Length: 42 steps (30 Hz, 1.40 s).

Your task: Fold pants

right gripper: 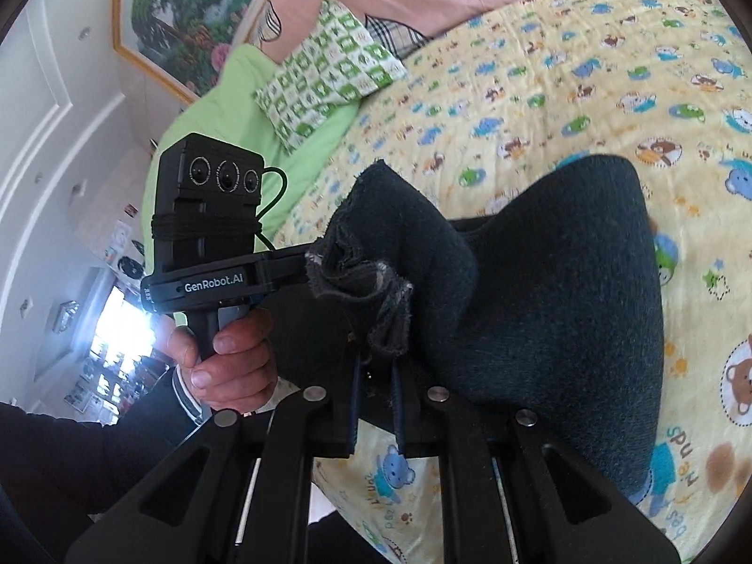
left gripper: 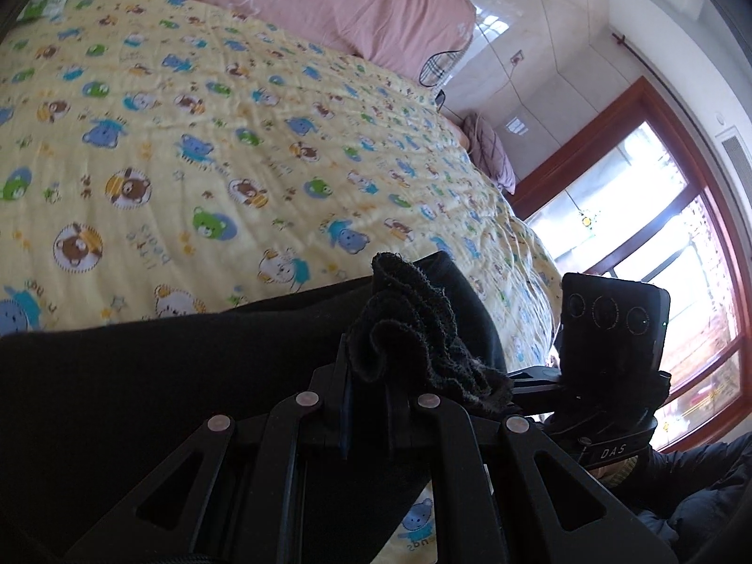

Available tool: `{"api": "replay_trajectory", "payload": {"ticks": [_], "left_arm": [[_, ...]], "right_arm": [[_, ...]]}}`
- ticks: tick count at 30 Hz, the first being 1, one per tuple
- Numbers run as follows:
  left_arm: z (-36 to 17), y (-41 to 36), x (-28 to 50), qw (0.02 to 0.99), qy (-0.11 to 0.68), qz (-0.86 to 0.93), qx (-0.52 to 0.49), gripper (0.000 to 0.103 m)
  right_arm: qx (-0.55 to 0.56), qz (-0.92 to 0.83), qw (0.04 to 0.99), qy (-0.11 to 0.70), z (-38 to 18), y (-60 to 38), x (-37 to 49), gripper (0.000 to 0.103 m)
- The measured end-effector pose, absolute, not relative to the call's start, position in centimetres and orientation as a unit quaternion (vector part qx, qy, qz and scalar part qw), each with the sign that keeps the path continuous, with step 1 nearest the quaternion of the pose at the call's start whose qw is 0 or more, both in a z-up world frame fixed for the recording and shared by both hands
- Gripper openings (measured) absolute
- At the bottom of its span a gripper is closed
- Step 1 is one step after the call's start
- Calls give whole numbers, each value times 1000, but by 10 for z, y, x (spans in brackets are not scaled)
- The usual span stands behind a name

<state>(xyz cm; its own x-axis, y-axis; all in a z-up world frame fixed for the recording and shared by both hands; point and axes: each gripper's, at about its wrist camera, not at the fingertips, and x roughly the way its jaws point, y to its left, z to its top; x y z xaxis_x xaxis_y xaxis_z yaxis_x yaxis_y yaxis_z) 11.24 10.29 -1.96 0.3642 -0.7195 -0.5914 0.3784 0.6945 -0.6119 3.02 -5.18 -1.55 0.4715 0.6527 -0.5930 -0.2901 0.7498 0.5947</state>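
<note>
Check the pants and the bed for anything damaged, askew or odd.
The pants show a frayed, ragged edge bunched in the right gripper, and similar fuzzy crumpling in the left gripper. The bear-print quilt lies mostly smooth; nothing spilled.

pants (right gripper: 554,282): you hold dark, near-black fabric
bedspread (left gripper: 211,141): pale yellow, blue, green and brown cartoon bears
quilt (left gripper: 329,4): pink
small pillow (right gripper: 329,70): white with green squares
window frame (left gripper: 658,108): reddish brown

The left gripper (left gripper: 371,390) is clamped on a bunched edge of the dark pants (left gripper: 141,376), which drape over the near edge of the bear-print quilt (left gripper: 235,141); the right gripper (left gripper: 611,329) is alongside.
</note>
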Motion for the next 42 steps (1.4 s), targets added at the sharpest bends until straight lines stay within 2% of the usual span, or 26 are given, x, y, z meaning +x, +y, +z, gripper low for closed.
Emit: {"api": "replay_trajectory", "payload": {"ticks": [15, 16, 18, 21, 25, 29, 34, 42], "left_arm": [[-34, 128, 94, 812, 453, -300, -215, 8], [-34, 131, 91, 813, 451, -294, -219, 8], [-33, 137, 87, 817, 449, -283, -226, 9], [-31, 146, 78, 824, 443, -265, -235, 11], [-29, 162, 62, 834, 437, -230, -248, 18], [-28, 180, 44, 842, 425, -197, -266, 31], [-23, 199, 20, 851, 412, -162, -282, 35], [-13, 224, -11, 863, 389, -119, -299, 35]], "right_arm": [[151, 260, 833, 465, -18, -34, 32, 16], [150, 259, 833, 465, -17, -34, 32, 17], [153, 265, 831, 464, -17, -32, 32, 28], [147, 275, 830, 462, -14, -25, 30, 37], [148, 287, 825, 464, -14, -17, 28, 38], [148, 299, 820, 465, -13, -9, 26, 38], [145, 312, 818, 460, -6, -1, 25, 38], [135, 324, 817, 457, 1, 15, 31, 38]]}}
